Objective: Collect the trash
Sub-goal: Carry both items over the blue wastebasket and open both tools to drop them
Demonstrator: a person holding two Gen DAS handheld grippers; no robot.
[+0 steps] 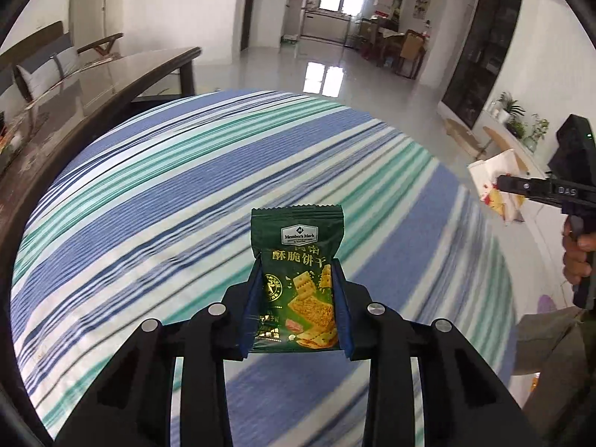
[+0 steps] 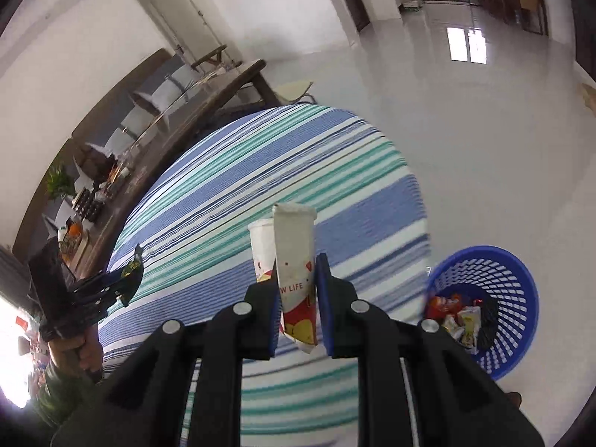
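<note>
Gripping a dark green foil cracker packet point(image 1: 298, 279), left gripper point(image 1: 297, 298) clamps its lower half, long axis toward 12 o'clock over the blue-green striped cloth point(image 1: 186, 186) | right gripper point(image 2: 298, 298) clenched on a flattened white-and-red paper cup point(image 2: 294, 279), rim at 12 | only the right wrist view shows the blue plastic slotted basket point(image 2: 514, 290) at 3 o'clock, trash inside.

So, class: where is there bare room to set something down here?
The striped cloth is bare from the dark wooden table to its floor-side edge. The blue basket holds wrappers at the bottom. The wooden table's near end is cluttered.
</note>
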